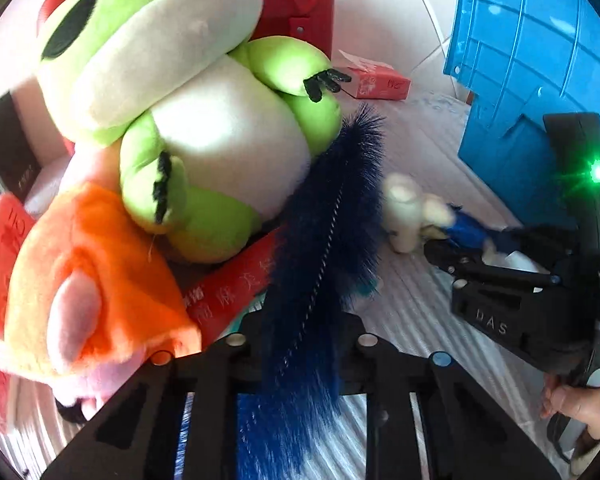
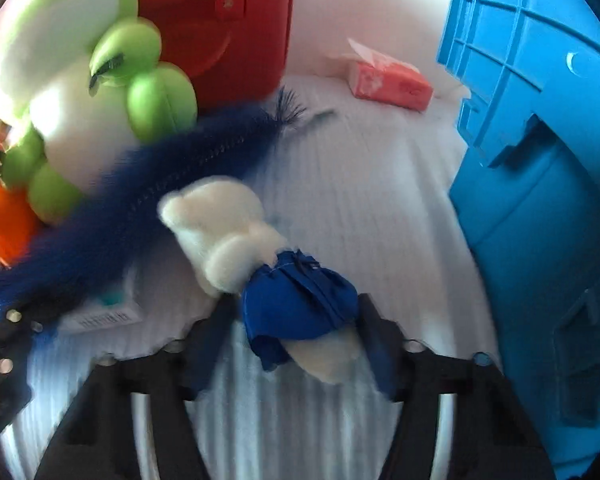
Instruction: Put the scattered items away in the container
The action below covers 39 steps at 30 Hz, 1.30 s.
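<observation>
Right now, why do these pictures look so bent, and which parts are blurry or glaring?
Both views are fisheye: dark round corners, and the blue bin curves. Left wrist view: bright patches wash out the frog; a green light flares on the right gripper; the white doll is smeared. Right wrist view: softer overall, the duster streaks with motion, and the floor behind the tissue pack is washed out.

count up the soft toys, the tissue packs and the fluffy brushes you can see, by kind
Soft toys: 3, a green frog, an orange-and-pink plush, a white plush in blue.
Tissue packs: 1.
Fluffy brushes: 1, dark blue.
Total: 5.
</observation>
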Tool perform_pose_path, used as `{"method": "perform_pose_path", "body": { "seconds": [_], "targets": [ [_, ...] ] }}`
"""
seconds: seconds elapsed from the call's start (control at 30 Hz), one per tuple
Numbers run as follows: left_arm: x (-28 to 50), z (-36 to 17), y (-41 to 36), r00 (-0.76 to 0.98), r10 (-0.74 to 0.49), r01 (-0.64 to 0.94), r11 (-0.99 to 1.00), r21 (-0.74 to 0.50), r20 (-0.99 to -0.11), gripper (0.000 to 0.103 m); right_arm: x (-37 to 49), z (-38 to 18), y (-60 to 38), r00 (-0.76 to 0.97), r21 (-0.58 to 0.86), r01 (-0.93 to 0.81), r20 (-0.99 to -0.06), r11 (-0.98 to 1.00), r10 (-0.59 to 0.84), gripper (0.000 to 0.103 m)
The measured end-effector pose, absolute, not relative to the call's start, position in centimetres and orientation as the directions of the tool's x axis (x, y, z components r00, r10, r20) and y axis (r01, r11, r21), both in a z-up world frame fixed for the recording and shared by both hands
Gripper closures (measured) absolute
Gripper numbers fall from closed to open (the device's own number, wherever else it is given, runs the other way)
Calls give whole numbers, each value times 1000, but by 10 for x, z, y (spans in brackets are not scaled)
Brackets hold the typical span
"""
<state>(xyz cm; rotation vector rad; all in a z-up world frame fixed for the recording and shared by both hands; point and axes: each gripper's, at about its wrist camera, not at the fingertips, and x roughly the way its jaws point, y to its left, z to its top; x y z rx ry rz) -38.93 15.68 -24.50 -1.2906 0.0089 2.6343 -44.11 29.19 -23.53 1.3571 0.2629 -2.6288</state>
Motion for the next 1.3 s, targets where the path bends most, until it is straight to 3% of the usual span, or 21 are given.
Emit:
{"method": "perform_pose_path", "body": {
  "seconds": [0.03,0.13,0.37,0.63,0.7,0.73,0.83,1.07,1.2,1.3],
  "targets": [
    [-385,-243,155,-592,189,-179,-979,-101,-783,85,-438,-234,291,-564,-69,240,-822,-968,-81,74],
    [-361,-236,154,-591,193,-162,-980,-120,-783,85,-415,-225,292,-537,-10,275,-831,-962,-145,75],
    [-257,-233,122,-555,185,-64,-981,-181,-811,88,-330,-214,297,-468,130,286,-846,-949,-257,75],
    [-139,-234,87,-473,139,3,-987,-159,-870,88,-219,-223,283,-324,230,336,-882,-913,-341,74],
    [-128,-230,89,-463,120,3,-991,-137,-878,88,-201,-225,276,-308,217,358,-891,-908,-334,67],
    [-125,-230,92,-455,114,9,-991,-133,-883,86,-195,-223,275,-310,219,362,-888,-906,-339,55],
    [-118,-220,92,-439,123,24,-989,-149,-890,83,-179,-213,277,-331,214,369,-879,-905,-343,35],
    [-119,-188,95,-505,126,15,-988,-155,-854,81,-172,-180,289,-412,181,386,-844,-905,-344,18],
    [-152,-198,96,-496,129,31,-986,-166,-859,65,-184,-178,292,-431,159,389,-839,-907,-332,15],
    [-176,-209,98,-473,124,49,-985,-167,-872,65,-199,-188,287,-423,145,393,-848,-908,-319,12]
  ]
}}
